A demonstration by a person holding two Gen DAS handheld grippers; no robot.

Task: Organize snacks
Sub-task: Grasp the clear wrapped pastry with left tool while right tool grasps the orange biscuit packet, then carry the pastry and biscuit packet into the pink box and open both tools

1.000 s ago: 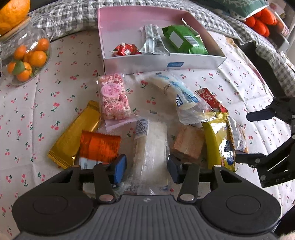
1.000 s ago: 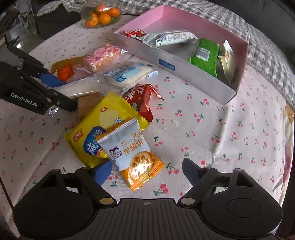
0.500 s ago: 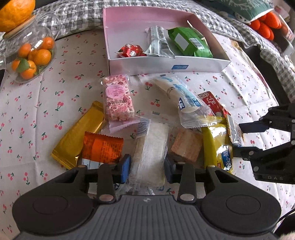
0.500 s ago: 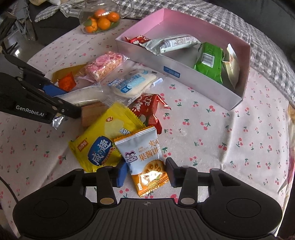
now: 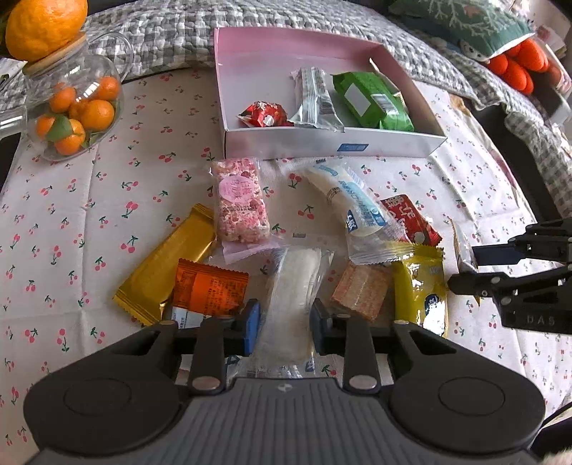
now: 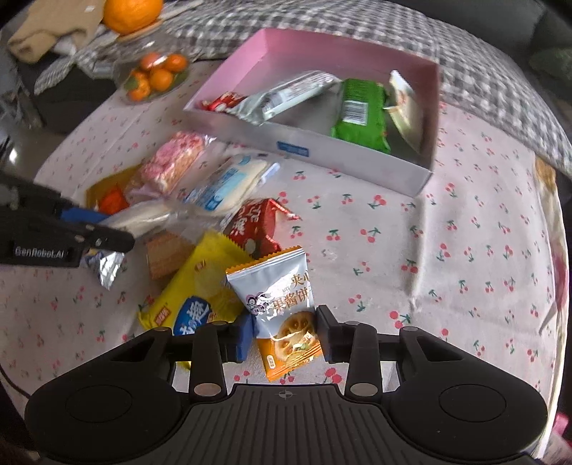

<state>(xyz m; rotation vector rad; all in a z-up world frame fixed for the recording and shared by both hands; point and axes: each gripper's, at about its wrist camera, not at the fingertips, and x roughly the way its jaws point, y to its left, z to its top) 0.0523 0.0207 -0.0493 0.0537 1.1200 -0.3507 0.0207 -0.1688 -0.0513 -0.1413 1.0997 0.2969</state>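
The right tongs (image 6: 286, 331) are clamped on the white-and-orange foil biscuit sachet (image 6: 282, 304), their jaws having just closed on its lower half. It lies across the yellow crisp packet (image 6: 200, 289), so a hurried lift could drag that packet along. The left tongs (image 5: 284, 322) have been closing round the clear-wrapped white rice-cake bar (image 5: 293, 297); the pads appear to meet its sides, but slippery film may let it slide out, and its crinkled tail, tucked under the tongs, could snag on the orange foil sachet (image 5: 207, 289) or the brown wafer block (image 5: 361, 293) beside it. Both tongs work close together, so lifting at once risks a clash.

Beyond lie a gold bar wrapper (image 5: 168, 264), a pink puffed-rice slab (image 5: 241, 204), a blue-and-white bun packet (image 5: 354, 204) and a red sachet (image 5: 407, 218). Farther on stands the open pink cardboard box (image 5: 257, 50), already holding a red sweet, a silver bar and a green packet.

The worktop (image 5: 89, 186) wears a cherry-print cloth, creased in places. A glass jar of small oranges (image 5: 75, 111) stands at its far corner, with grey checked fabric (image 5: 161, 32) behind.
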